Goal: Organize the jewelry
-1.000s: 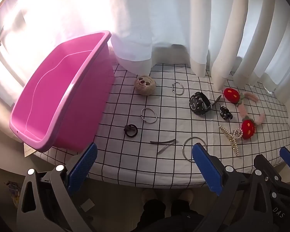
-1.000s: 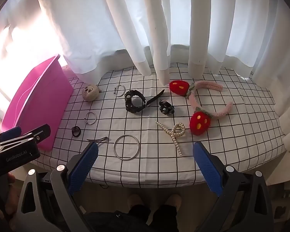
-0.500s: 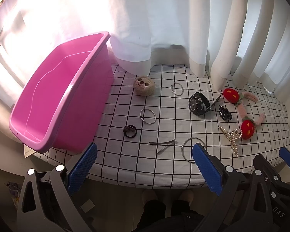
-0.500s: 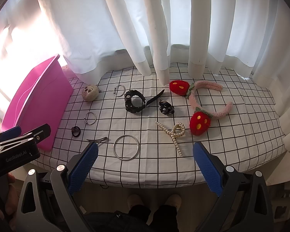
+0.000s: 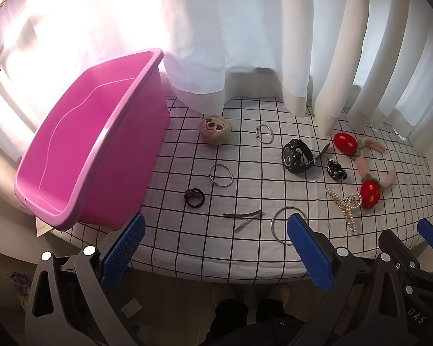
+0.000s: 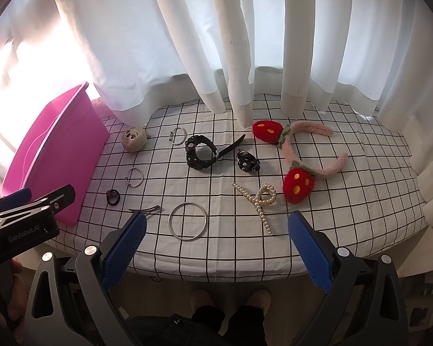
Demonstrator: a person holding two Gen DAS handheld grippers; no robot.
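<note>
Jewelry lies scattered on a checked tablecloth. A large silver bangle and a pearl hair clip lie nearest the front edge. Behind them are a black watch, a black studded clip, a strawberry headband, two thin silver rings, a black hair tie, a dark hairpin and a round plush charm. My left gripper and right gripper hang open before the table's front edge, holding nothing.
A pink plastic tub stands at the table's left end, nothing visible inside it. White curtains hang along the far side. The person's feet show on the floor below the front edge.
Both views have pulled back and risen very slightly; the objects sit a touch smaller. Nothing on the table has moved.
</note>
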